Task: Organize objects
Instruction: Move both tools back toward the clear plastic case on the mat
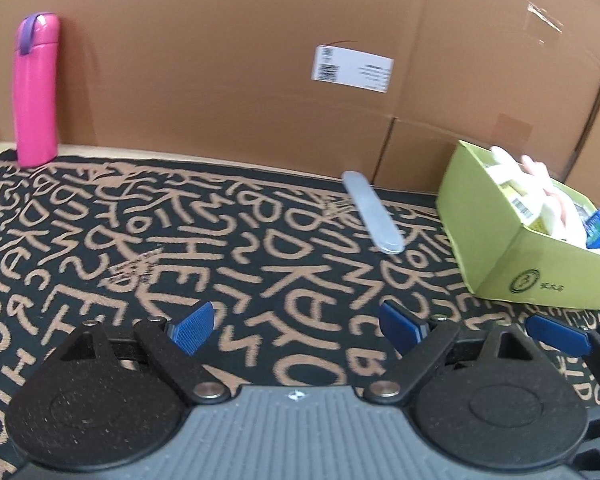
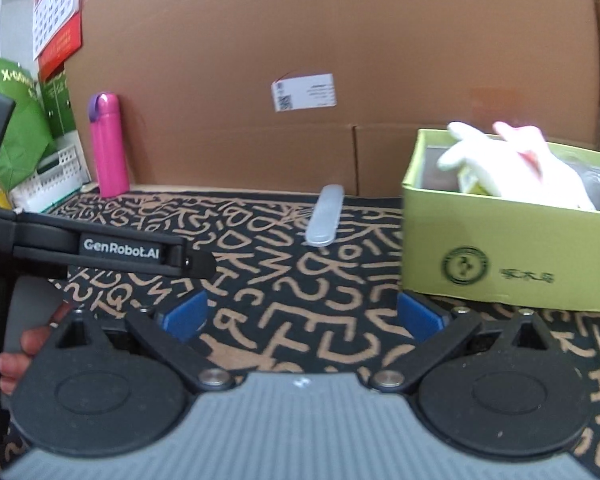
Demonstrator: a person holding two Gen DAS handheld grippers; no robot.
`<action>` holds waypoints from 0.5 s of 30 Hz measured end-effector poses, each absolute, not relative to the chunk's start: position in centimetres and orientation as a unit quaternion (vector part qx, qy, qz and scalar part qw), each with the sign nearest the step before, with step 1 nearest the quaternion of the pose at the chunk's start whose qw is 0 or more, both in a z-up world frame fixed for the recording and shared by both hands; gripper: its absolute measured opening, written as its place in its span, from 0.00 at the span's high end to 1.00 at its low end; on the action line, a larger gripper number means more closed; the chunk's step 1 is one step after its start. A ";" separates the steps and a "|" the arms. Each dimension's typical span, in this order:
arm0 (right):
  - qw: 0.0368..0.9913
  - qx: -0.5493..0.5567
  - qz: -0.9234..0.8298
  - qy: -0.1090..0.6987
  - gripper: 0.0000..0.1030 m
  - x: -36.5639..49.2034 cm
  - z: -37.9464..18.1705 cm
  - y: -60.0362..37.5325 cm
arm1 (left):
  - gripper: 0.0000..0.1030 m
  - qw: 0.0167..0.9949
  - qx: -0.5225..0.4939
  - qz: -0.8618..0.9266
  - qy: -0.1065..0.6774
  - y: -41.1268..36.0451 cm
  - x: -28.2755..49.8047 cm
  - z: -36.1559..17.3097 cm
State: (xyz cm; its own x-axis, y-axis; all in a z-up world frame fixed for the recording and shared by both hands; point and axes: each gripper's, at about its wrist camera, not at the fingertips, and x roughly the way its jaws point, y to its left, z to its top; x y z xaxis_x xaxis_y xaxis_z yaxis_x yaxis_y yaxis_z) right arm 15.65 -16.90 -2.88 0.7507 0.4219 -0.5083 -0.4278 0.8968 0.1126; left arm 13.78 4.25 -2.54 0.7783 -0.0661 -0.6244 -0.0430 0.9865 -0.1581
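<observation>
Two grippers, both jaws spread wide, nothing between the pads. Left gripper [image 1: 296, 330] sits bottom centre of the left wrist view; right gripper [image 2: 302, 318] bottom centre of the right wrist view. Both hang over a black cloth [image 1: 148, 240] with tan letter shapes. Largest item: brown cardboard sheet [image 1: 228, 60] filling the top of both views as a backdrop, white shipping label [image 1: 352, 68] stuck on it. Green box [image 2: 512, 248] at right middle of the right wrist view, above and right of the right gripper, close to its right pad; open top, stuffed with a pale soft toy [image 2: 508, 160] and other packets, contents blurred. Same box sits at right edge of the left wrist view, well apart from the left gripper. Pink bottle [image 1: 36, 88] with purple strap, upright, upper left of the left wrist view against the cardboard, far from both grippers. Grey flat oblong case [image 1: 374, 214], lying flat on the cloth near the cardboard, above centre-right of the left gripper, just left of the box, not touching. Left gripper's black body crosses the left side of the right wrist view, fingertips [image 2: 32, 340] of the person's hand below it. Green packages [image 2: 16, 120], white basket [image 2: 48, 184], calendar [image 2: 56, 8] upper left there.
</observation>
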 end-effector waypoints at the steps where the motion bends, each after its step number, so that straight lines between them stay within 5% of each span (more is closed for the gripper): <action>1: 0.935 -0.008 0.228 0.271 0.00 15.8 -2.9 -16.4 | 0.10 0.940 -0.083 -0.003 0.332 4.7 13.8 -2.6; 15: 0.943 -0.096 0.176 0.265 0.38 22.2 -3.8 -7.9 | 0.10 0.948 -0.110 0.035 0.298 10.3 13.6 -1.8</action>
